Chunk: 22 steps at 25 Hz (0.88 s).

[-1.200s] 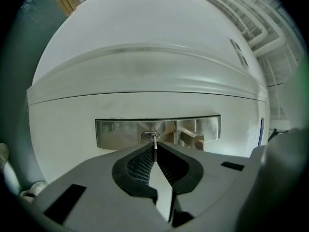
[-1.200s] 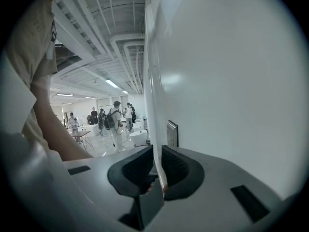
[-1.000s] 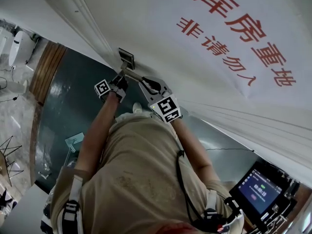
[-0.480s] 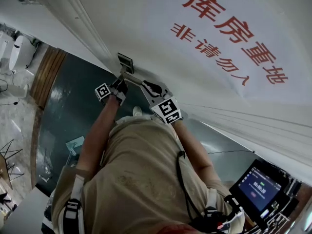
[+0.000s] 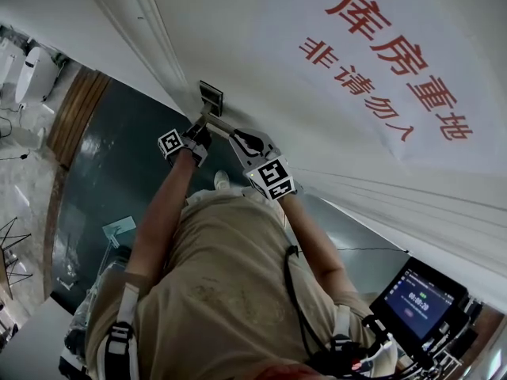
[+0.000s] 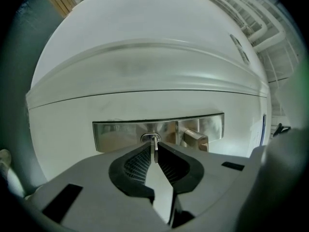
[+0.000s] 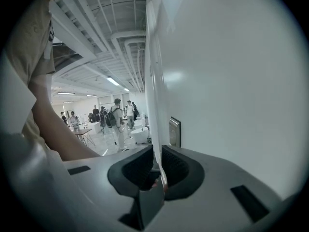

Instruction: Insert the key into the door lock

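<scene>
A steel lock plate (image 6: 116,134) with an oval keyhole (image 6: 150,138) and a lever handle (image 6: 195,139) is set in the white door (image 6: 145,71). My left gripper (image 6: 154,151) is shut on a thin metal key (image 6: 154,148), held on edge, and the key's tip is at the keyhole. How deep the key sits is hidden. In the head view the left gripper (image 5: 196,133) is at the lock plate (image 5: 211,97). My right gripper (image 5: 242,141) hovers just beside it, close to the door. Its jaws (image 7: 155,170) look shut with nothing held, pointing along the door past the plate (image 7: 175,132).
A white sheet with large red characters (image 5: 396,70) hangs on the door to the right of the lock. A lit tablet screen (image 5: 416,303) stands at the lower right. Several people (image 7: 116,120) and tables stand in the hall beyond the door's edge. Dark green floor (image 5: 111,157) lies below.
Both grippers stay where they were against the door. Only the head view has shifted slightly.
</scene>
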{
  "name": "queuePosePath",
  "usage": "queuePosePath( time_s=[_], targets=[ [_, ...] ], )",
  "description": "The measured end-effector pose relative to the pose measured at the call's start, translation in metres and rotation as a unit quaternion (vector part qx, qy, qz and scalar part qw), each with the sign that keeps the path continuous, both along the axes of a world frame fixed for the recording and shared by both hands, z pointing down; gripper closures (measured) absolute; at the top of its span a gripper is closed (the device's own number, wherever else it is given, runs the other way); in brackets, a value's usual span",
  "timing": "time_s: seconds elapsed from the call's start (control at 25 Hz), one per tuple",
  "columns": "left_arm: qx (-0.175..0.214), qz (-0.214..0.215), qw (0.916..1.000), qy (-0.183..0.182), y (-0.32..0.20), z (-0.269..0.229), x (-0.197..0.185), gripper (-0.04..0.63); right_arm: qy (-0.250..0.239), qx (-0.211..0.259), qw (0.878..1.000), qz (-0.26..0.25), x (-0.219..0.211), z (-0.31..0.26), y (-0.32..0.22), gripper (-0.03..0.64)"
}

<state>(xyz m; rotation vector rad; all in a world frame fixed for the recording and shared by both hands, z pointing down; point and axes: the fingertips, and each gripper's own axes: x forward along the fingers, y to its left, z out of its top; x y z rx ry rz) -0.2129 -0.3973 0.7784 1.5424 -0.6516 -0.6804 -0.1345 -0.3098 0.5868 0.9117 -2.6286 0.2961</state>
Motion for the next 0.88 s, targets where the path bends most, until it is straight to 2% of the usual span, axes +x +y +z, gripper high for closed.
queuePosePath(
  time_s=[0.08, 0.16, 0.28, 0.36, 0.4, 0.44, 0.52, 0.6, 0.72, 0.8, 0.88],
  targets=[
    [-0.002, 0.006, 0.9999, -0.012, 0.003, 0.0, -0.001, 0.543, 0.0, 0.0, 1.0, 0.003, 0.0, -0.001, 0.0, 0.571],
    [-0.004, 0.004, 0.9997, -0.023, 0.009, 0.0, -0.006, 0.483, 0.001, 0.002, 1.0, 0.008, 0.001, -0.002, -0.002, 0.571],
    [-0.003, -0.015, 0.9988, -0.046, 0.021, -0.002, -0.026, 0.466, -0.003, 0.006, 1.0, 0.012, -0.001, -0.003, -0.007, 0.571],
    [0.006, -0.028, 0.9965, -0.078, 0.031, -0.009, -0.043, 0.456, -0.008, 0.01, 1.0, 0.01, -0.004, -0.005, -0.011, 0.571],
    [0.016, -0.033, 0.9935, -0.108, 0.035, -0.013, -0.052, 0.448, -0.01, 0.012, 1.0, 0.009, -0.005, -0.007, -0.013, 0.571],
    [0.032, -0.039, 0.9869, -0.153, 0.039, -0.016, -0.061, 0.445, -0.012, 0.014, 1.0, 0.008, -0.004, -0.01, -0.014, 0.571],
    [0.078, -0.06, 0.9622, -0.254, 0.043, -0.027, -0.078, 0.445, -0.016, 0.02, 1.0, 0.005, -0.001, -0.015, -0.015, 0.571],
    [0.118, -0.087, 0.9393, -0.31, 0.045, -0.05, -0.088, 0.445, -0.018, 0.027, 0.999, 0.0, -0.001, -0.02, -0.018, 0.571],
    [0.157, -0.109, 0.9131, -0.36, 0.049, -0.086, -0.093, 0.445, -0.022, 0.038, 0.999, -0.013, -0.006, -0.028, -0.021, 0.571],
    [0.178, -0.112, 0.9015, -0.378, 0.053, -0.107, -0.088, 0.445, -0.028, 0.044, 0.998, -0.022, -0.009, -0.033, -0.022, 0.57],
    [0.191, -0.12, 0.8942, -0.386, 0.058, -0.125, -0.084, 0.445, -0.034, 0.047, 0.998, -0.034, -0.011, -0.037, -0.022, 0.568]
  ],
)
